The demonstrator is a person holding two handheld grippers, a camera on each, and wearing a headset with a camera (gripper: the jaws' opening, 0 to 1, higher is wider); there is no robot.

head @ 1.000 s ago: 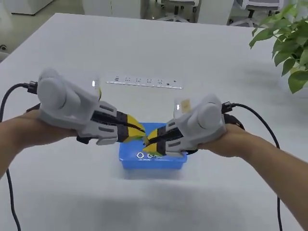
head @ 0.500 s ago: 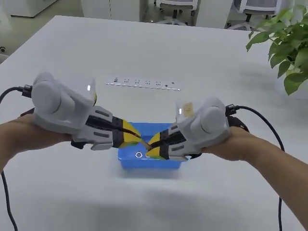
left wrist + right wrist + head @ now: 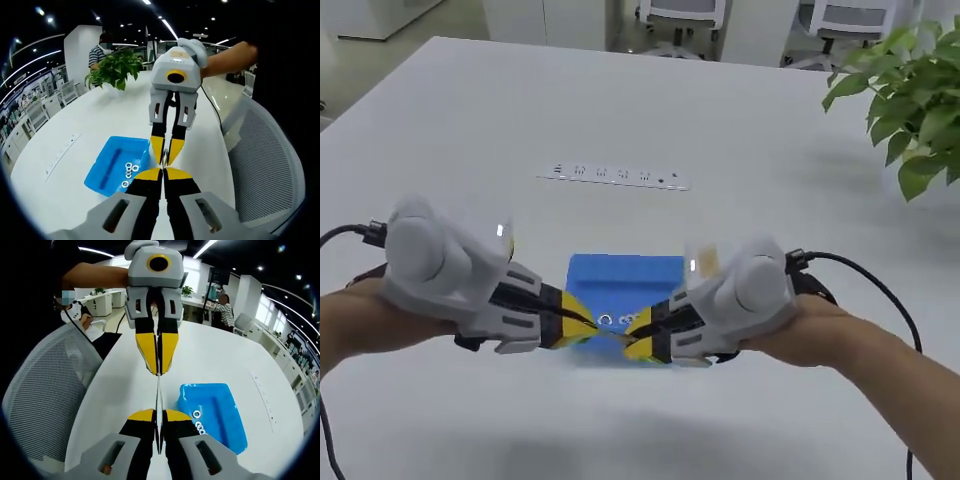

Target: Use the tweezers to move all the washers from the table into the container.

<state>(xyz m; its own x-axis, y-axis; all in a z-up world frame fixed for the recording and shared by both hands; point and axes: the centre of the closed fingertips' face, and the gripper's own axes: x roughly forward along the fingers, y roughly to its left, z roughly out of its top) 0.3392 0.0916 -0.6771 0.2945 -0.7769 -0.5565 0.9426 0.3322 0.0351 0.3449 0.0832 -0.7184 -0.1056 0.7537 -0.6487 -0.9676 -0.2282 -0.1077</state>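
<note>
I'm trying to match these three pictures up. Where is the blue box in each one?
Head view: blue container just below centre.
Left gripper view: container at lower left.
Right gripper view: container at lower right.
Shared landmark: the washers lying inside it.

Head view downward; gripper views face-to-face, container shared

Drew the left gripper and the right gripper back toward the body in the head view: from above the middle of the blue container 1 second ago, past its front half 0.5 seconds ago, to its near edge now. Brought the tweezers along, clamped between the 2 sets of jaws. Laid bare the container's far half and most of its floor.
</note>
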